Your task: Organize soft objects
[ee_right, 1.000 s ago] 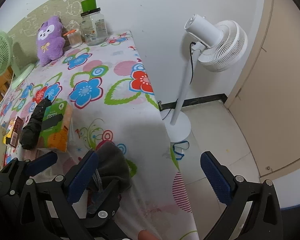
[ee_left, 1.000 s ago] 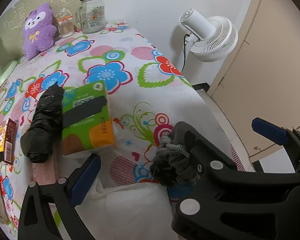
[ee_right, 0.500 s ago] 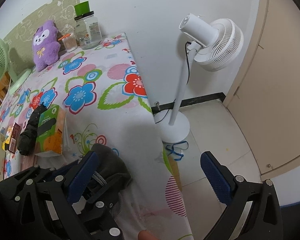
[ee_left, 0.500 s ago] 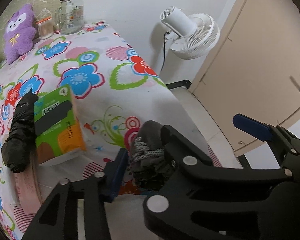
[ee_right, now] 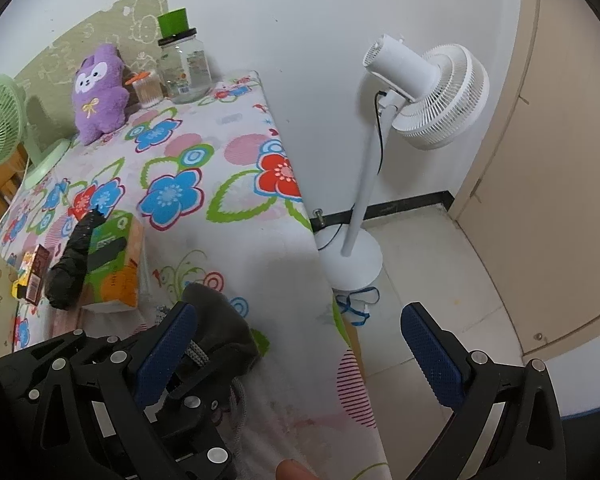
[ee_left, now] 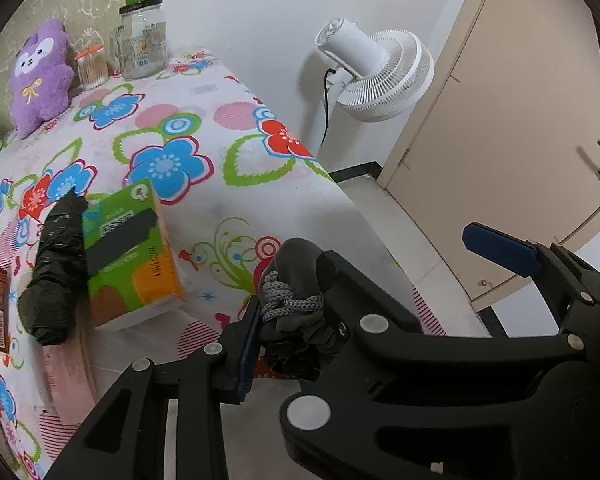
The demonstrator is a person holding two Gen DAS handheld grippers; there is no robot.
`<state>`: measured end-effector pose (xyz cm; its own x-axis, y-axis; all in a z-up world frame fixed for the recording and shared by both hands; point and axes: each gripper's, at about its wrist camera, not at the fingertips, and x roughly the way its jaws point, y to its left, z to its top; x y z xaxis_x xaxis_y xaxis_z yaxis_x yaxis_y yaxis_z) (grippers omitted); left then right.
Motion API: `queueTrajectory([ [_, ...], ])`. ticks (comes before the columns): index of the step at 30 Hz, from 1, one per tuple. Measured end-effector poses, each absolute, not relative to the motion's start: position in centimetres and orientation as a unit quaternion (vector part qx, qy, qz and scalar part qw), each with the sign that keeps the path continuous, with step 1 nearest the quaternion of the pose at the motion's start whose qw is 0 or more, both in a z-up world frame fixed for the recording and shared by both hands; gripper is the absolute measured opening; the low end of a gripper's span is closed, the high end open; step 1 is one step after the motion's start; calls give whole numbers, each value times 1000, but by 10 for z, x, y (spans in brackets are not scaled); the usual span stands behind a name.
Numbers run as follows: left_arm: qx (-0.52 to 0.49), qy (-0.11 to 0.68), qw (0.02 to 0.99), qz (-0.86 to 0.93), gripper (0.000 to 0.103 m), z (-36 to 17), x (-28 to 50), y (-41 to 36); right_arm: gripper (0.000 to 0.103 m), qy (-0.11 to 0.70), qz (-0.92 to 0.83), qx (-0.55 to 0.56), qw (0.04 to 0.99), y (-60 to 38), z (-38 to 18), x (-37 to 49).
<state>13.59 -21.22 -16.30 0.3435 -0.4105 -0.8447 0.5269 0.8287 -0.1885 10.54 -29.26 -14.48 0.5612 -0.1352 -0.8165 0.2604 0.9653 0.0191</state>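
While the flowered tablecloth (ee_left: 220,128) is spreading away toward the wall, carrying a purple plush toy (ee_left: 40,80) far at the back and a green tissue pack (ee_left: 128,256) lying beside a black rolled bundle (ee_left: 56,280) in the middle, the dark grey cloth bundle (ee_left: 296,312) with its knitted cord is sitting at the near corner of the table, close to the edge that drops to the floor. It is lying directly ahead of the left gripper (ee_left: 292,320), slumped with no clear long axis, its cord end facing the left pad. The left gripper is pointing steeply down at it, and its jaws are closing with the bundle squeezed between them, the pads already pressing into the fabric. The right gripper (ee_right: 300,344) is hanging just beside it, tilted down likewise, jaws standing wide apart with nothing between them; its left finger (ee_right: 166,344) is overlapping the bundle in its own view, but whether it touches cannot be told. The left hand is clearly the nearer one, so the coming lift probably depends on it.
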Motion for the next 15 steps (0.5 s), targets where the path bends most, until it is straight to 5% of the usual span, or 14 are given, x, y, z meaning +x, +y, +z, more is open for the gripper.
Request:
queueTrajectory([
  [15,65,486,841,-230,40,-154,120,-162,103,457,-55,56,886,-244,-140,97],
])
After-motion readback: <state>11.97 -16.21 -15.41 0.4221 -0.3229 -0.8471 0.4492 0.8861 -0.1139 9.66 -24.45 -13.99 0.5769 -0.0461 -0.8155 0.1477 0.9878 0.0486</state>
